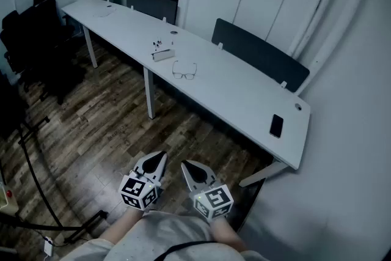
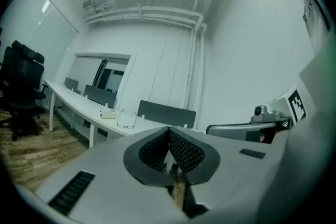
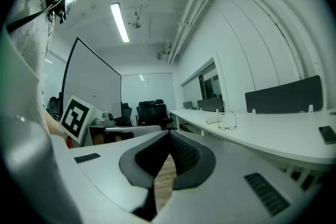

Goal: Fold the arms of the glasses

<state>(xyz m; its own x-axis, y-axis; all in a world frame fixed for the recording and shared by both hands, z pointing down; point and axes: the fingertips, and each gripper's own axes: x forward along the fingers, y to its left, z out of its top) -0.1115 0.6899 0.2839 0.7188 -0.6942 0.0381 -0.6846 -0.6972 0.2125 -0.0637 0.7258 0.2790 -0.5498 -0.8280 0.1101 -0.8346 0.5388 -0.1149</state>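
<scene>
Two grippers, neither one anywhere near the work yet. My left gripper (image 1: 155, 160) hangs low over the wooden floor, jaws pressed fully together on nothing. Ahead of it, well apart from me, the glasses (image 1: 184, 72) lie on the white bench (image 1: 244, 95), just beside a small pale box (image 1: 163, 54), with their arms apparently unfolded.

I judge them a thin wire frame: very light, likely to skid on that smooth top, with springy arms and delicate hinges and lenses. I'd steady the front at the bridge or a hinge corner, keeping off the lenses, and swing each arm in by pushing gently at mid-length.

My right gripper (image 1: 193, 169) sits alongside the left, jaws likewise closed and empty. Further right on the bench lies a dark phone (image 1: 276, 125), clear of all this.
</scene>
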